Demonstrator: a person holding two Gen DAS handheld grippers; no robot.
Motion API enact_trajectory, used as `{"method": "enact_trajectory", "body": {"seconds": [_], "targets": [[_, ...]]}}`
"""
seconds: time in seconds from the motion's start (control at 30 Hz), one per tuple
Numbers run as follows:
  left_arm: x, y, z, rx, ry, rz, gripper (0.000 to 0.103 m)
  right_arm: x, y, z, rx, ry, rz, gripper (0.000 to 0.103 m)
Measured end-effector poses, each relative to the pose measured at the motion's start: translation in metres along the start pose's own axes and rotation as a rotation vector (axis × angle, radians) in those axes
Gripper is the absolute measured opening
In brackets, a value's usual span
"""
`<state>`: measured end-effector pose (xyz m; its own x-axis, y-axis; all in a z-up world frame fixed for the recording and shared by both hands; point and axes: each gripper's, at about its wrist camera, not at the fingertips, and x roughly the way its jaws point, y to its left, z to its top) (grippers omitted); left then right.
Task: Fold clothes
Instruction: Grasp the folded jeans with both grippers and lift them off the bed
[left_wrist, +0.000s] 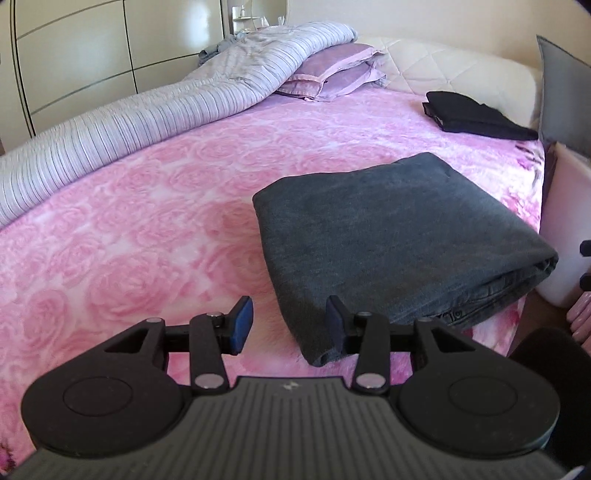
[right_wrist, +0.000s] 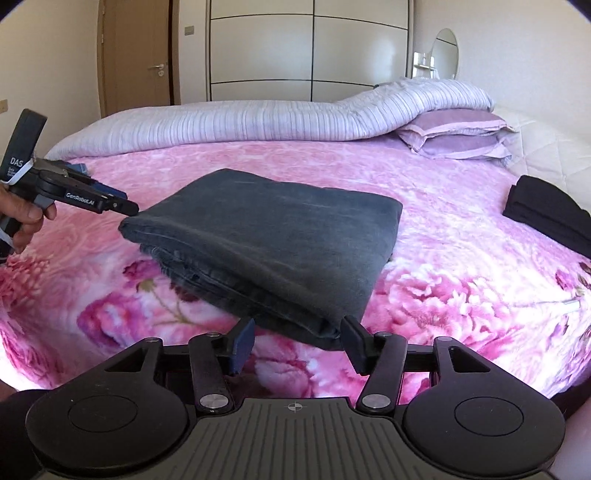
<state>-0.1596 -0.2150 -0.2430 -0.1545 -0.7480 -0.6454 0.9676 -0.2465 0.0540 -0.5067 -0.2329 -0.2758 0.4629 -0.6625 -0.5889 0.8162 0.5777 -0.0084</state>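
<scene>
We are holding left gripper (left_wrist: 290, 325) with jaws apart, near corner of folded dark grey jeans (left_wrist: 399, 229) lying between its fingertips, touching inner side of one fingertip. We are holding right gripper (right_wrist: 299, 341) spread wide too, opposite corner of jeans sitting just ahead between its fingers. Jeans are lying on pink floral blanket (left_wrist: 129, 229). Folded black garment (right_wrist: 546, 218) is resting far ahead-right, well apart.
</scene>
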Motion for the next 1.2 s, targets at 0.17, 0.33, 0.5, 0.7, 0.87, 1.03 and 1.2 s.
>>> {"method": "enact_trajectory", "body": {"seconds": [0.17, 0.33, 0.5, 0.7, 0.87, 1.03, 1.2], "targets": [[-0.004, -0.006, -0.002, 0.028, -0.001, 0.020, 0.038, -0.005, 0.005, -0.001, -0.035, 0.003, -0.019, 0.057], [-0.005, -0.008, -0.004, 0.041, -0.001, 0.023, 0.038, -0.002, 0.012, -0.001, -0.090, 0.016, -0.056, 0.060], [-0.022, -0.019, -0.007, 0.120, -0.062, 0.051, 0.055, 0.010, 0.037, -0.005, -0.332, 0.037, -0.124, 0.068], [-0.044, -0.065, -0.033, 0.416, -0.187, 0.003, 0.066, 0.043, 0.070, -0.022, -0.737, 0.064, -0.195, 0.069], [-0.031, -0.097, -0.054, 0.611, -0.188, -0.003, 0.067, 0.076, 0.078, -0.030, -0.905, 0.054, -0.245, 0.069], [-0.017, -0.106, -0.061, 0.666, -0.181, 0.008, 0.073, 0.110, 0.083, -0.041, -1.057, 0.071, -0.246, 0.069], [0.001, -0.120, -0.068, 0.789, -0.195, 0.066, 0.080, 0.120, 0.069, -0.033, -1.064, 0.029, -0.224, 0.051]]}}
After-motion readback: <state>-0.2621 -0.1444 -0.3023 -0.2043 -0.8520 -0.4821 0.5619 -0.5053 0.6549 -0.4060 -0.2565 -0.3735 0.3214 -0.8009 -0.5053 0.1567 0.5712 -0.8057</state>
